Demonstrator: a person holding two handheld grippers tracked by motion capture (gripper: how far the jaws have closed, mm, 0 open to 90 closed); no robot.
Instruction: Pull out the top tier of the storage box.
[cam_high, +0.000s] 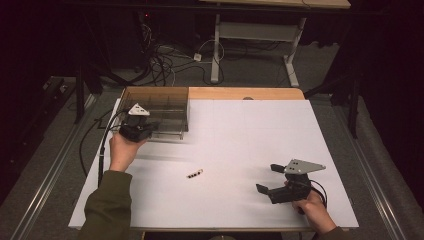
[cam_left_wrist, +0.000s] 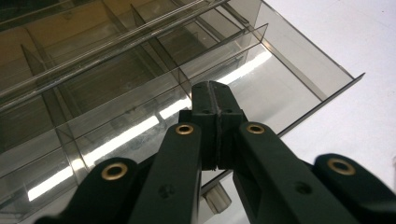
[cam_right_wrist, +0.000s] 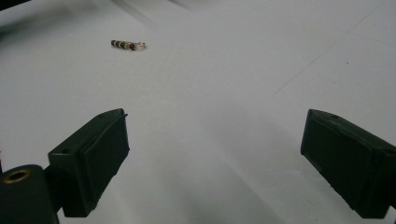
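With the left gripper (cam_left_wrist: 215, 100) pressed together empty over the clear divided box (cam_high: 159, 111) and the right gripper (cam_high: 267, 178) spread wide, the thin box wall could be knocked, or the small banded piece (cam_high: 195, 174) flicked away.

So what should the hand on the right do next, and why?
Probably ease the right gripper forward toward the small banded piece. Its jaws stand wide open with nothing between them, and the piece lies loose on the white table ahead of them.
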